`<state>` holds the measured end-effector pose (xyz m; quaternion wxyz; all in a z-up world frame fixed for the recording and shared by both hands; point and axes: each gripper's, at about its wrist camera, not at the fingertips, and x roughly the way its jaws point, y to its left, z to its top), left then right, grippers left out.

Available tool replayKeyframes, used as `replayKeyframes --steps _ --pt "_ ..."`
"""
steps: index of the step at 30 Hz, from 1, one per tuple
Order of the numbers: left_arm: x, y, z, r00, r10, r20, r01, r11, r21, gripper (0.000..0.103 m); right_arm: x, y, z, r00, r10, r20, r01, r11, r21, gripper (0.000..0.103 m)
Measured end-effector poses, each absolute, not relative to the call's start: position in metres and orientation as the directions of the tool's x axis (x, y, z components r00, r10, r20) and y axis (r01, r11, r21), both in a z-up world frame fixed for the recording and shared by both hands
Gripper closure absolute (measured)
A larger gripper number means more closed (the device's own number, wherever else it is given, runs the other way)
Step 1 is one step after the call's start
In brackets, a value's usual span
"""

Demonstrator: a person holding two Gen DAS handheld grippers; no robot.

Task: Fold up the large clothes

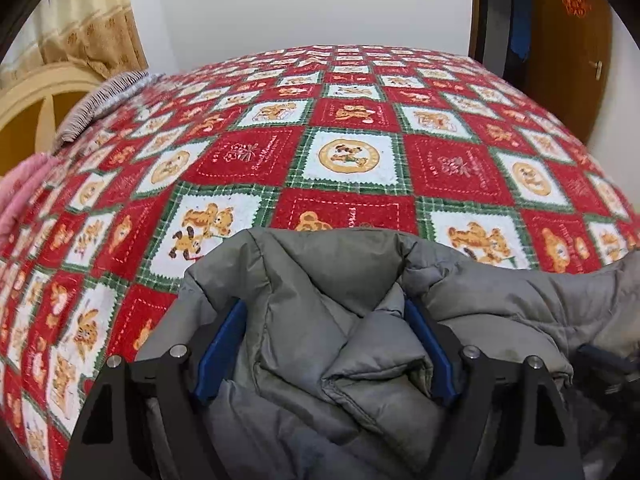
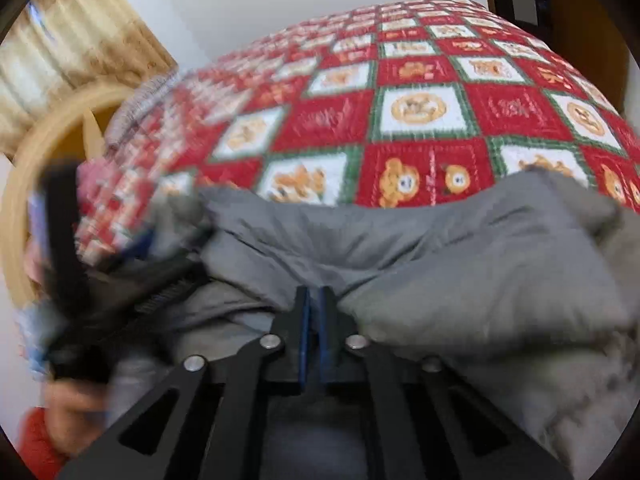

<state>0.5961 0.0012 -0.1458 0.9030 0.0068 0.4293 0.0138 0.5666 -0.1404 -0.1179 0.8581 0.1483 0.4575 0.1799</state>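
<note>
A grey puffy jacket [image 1: 340,320] is lying bunched on a bed, just ahead of and under both claws. The left claw [image 1: 326,344] is standing wide apart, its 2 blue pads [image 1: 222,344] flanking a thick fold of the quilted cloth without visibly pressing it; judging from that, it is either letting go or lining up a new hold. The right claw [image 2: 314,320] is nearly together, its pads showing only a thin slit, with the jacket [image 2: 440,260] bulging directly in front of the tips. Whether a thin edge of cloth is pinched there cannot be told. To the left of the right claw, the other tool and the person's hand [image 2: 76,400] are appearing as a blur.

The jacket is soft, stitched into plump channels, and creased into rounded ridges. Beyond both claws, the bedspread [image 1: 360,120] is stretching away: fuzzy red and white squares with teddy bears, edged in green plaid.
</note>
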Motion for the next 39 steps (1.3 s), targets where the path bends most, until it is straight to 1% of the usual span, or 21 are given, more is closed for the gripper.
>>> replayKeyframes --steps 1,2,3,4,5,7,9,11,13,14,15,19,22,24,27,29,30,31,33,36,39 --pt "0.595 0.006 -0.141 0.624 -0.008 -0.781 -0.009 1.0 -0.017 0.022 0.558 -0.151 -0.103 0.556 0.477 -0.681 -0.177 0.868 0.463 0.088" --pt "0.593 0.006 -0.136 0.622 -0.032 -0.782 -0.003 0.999 -0.043 0.022 0.552 -0.16 -0.091 0.593 0.474 -0.651 -0.179 0.866 0.467 0.088" --pt "0.59 0.012 -0.125 0.63 -0.069 -0.774 -0.003 0.996 -0.091 0.022 0.546 -0.168 -0.078 0.629 0.435 -0.644 -0.17 0.885 0.433 0.088" --pt "0.587 0.015 -0.115 0.645 -0.089 -0.759 -0.009 0.992 -0.124 0.022 0.543 -0.174 -0.07 0.649 0.386 -0.656 -0.154 0.91 0.384 0.088" --pt "0.584 0.014 -0.104 0.664 -0.11 -0.74 -0.013 0.987 -0.159 0.022 0.542 -0.18 -0.062 0.667 0.307 -0.679 -0.131 0.945 0.299 0.088" --pt "0.582 0.003 -0.085 0.688 -0.156 -0.709 0.012 0.979 -0.204 0.022 0.545 -0.185 -0.061 0.668 0.21 -0.714 -0.09 0.975 0.203 0.088" --pt "0.584 -0.017 -0.078 0.687 -0.18 -0.704 0.066 0.98 -0.187 0.022 0.55 -0.185 -0.073 0.631 0.19 -0.752 -0.073 0.98 0.187 0.088" --pt "0.589 -0.046 -0.091 0.658 -0.144 -0.74 0.108 0.99 -0.096 0.022 0.55 -0.181 -0.089 0.601 0.169 -0.781 -0.078 0.985 0.153 0.088" --pt "0.588 -0.059 -0.113 0.611 -0.119 -0.783 0.13 0.99 -0.049 0.022 0.55 -0.175 -0.111 0.577 0.092 -0.811 -0.087 0.995 0.051 0.095" --pt "0.586 -0.063 -0.13 0.587 -0.087 -0.805 0.136 0.991 -0.008 0.022 0.547 -0.174 -0.117 0.579 0.078 -0.812 -0.091 0.995 0.031 0.098" --pt "0.583 -0.061 -0.139 0.594 -0.091 -0.8 0.141 0.99 -0.008 0.022 0.544 -0.177 -0.12 0.585 0.076 -0.807 -0.095 0.995 0.025 0.101" --pt "0.584 -0.045 -0.148 0.605 -0.149 -0.782 0.117 0.988 -0.098 0.021 0.539 -0.189 -0.13 0.613 0.114 -0.782 -0.106 0.992 0.062 0.101" --pt "0.586 -0.048 -0.153 0.617 -0.133 -0.776 0.112 0.99 -0.081 0.019 0.543 -0.191 -0.137 0.63 0.125 -0.767 -0.107 0.991 0.074 0.103" --pt "0.589 -0.054 -0.153 0.615 -0.105 -0.781 0.11 0.993 -0.046 0.017 0.547 -0.183 -0.137 0.632 0.091 -0.769 -0.106 0.994 0.031 0.103" --pt "0.593 -0.054 -0.15 0.595 -0.1 -0.797 0.113 0.993 -0.04 0.017 0.547 -0.176 -0.132 0.632 0.058 -0.773 -0.113 0.993 -0.018 0.103" --pt "0.592 -0.047 -0.136 0.565 -0.105 -0.819 0.098 0.993 -0.06 0.017 0.542 -0.18 -0.118 0.634 0.069 -0.77 -0.107 0.994 0.001 0.102" --pt "0.585 -0.041 -0.121 0.575 -0.135 -0.807 0.097 0.991 -0.096 0.017 0.535 -0.183 -0.108 0.654 0.081 -0.752 -0.095 0.995 0.024 0.097" --pt "0.572 -0.03 -0.099 0.616 -0.182 -0.766 0.108 0.983 -0.146 0.017 0.516 -0.192 -0.085 0.712 0.126 -0.691 -0.088 0.992 0.091 0.093" --pt "0.544 -0.012 -0.063 0.678 -0.206 -0.705 0.134 0.978 -0.157 0.017 0.483 -0.203 -0.049 0.765 0.165 -0.622 -0.095 0.985 0.145 0.09" --pt "0.49 0.017 -0.026 0.728 -0.213 -0.651 0.197 0.975 -0.099 0.017 0.433 -0.212 -0.016 0.774 0.163 -0.612 -0.115 0.986 0.118 0.089" --pt "0.431 0.053 -0.012 0.727 -0.276 -0.628 0.263 0.958 -0.117 0.017 0.366 -0.228 -0.004 0.744 0.218 -0.631 -0.14 0.975 0.173 0.088"
